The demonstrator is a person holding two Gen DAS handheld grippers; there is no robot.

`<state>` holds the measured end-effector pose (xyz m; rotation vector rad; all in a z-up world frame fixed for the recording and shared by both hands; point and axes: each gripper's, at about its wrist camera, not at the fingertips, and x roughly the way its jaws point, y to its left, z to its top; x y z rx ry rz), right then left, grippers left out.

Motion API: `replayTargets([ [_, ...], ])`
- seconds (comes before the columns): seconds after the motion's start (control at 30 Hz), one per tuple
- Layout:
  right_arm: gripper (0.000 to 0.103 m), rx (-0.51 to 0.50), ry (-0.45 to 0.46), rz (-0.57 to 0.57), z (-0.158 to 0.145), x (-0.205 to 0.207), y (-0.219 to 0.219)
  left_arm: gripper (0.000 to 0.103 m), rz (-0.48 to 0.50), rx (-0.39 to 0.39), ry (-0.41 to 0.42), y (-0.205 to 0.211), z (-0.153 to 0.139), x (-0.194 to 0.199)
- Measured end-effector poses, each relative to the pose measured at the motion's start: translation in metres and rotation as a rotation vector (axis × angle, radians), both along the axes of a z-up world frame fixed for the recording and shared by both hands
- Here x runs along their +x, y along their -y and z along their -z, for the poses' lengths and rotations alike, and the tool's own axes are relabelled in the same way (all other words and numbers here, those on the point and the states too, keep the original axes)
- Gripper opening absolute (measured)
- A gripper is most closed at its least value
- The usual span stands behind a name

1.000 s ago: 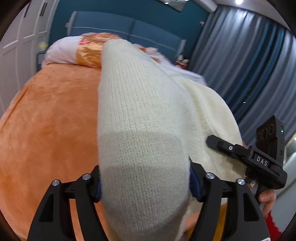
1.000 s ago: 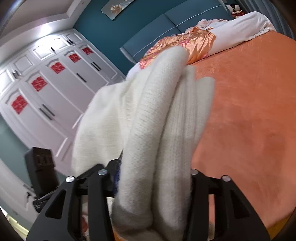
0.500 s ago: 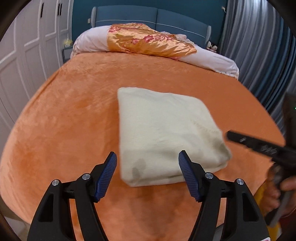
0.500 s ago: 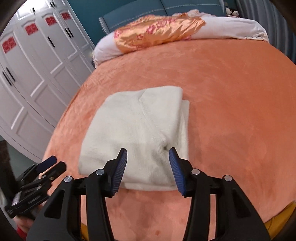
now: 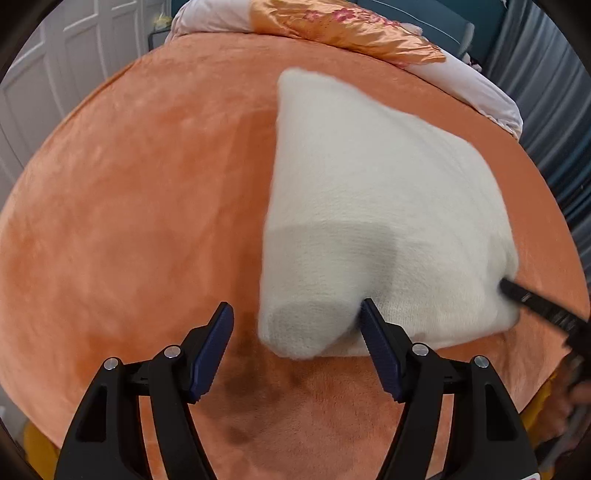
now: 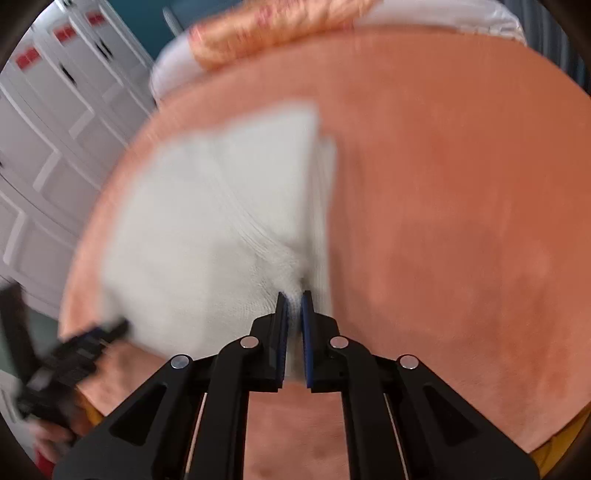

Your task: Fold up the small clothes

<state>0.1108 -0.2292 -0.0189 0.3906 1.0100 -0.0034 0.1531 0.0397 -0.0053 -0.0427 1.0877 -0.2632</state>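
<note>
A cream knitted garment lies folded into a thick rectangle on the orange bed cover. My left gripper is open, its jaws straddling the garment's near left corner, and grips nothing. In the right wrist view the same garment is blurred. My right gripper is shut on the garment's near right edge, with knit bunched between the pads. The right gripper's tip shows at the garment's right edge in the left wrist view.
An orange satin pillow and a white duvet lie at the head of the bed. White wardrobe doors stand on the left, grey curtains on the right. The bed's near edge is just below the grippers.
A second ago both grippers held the garment up. Half a second ago both were open with it lying folded. Now the right gripper has shut on its near edge; the left has moved closer.
</note>
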Motion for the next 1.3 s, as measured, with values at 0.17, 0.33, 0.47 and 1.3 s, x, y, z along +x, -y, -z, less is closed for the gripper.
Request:
replayTargets([
  [0.17,0.008,-0.049,0.016,-0.003,-0.017,-0.002,-0.009,0.068,-0.025,0.002,0.007,0.001,-0.003,-0.004],
  [0.33,0.012,-0.112,0.104,0.025,-0.050,-0.032,-0.017,0.067,-0.022,0.027,0.059,0.007,-0.019,-0.028],
  [0.47,0.030,-0.251,0.112,0.026,-0.049,-0.062,-0.038,0.071,-0.021,0.017,0.101,0.011,-0.022,-0.059],
  [1.3,0.098,-0.293,0.132,0.111,0.040,-0.102,-0.065,0.093,-0.125,0.146,0.252,0.042,0.037,-0.098],
])
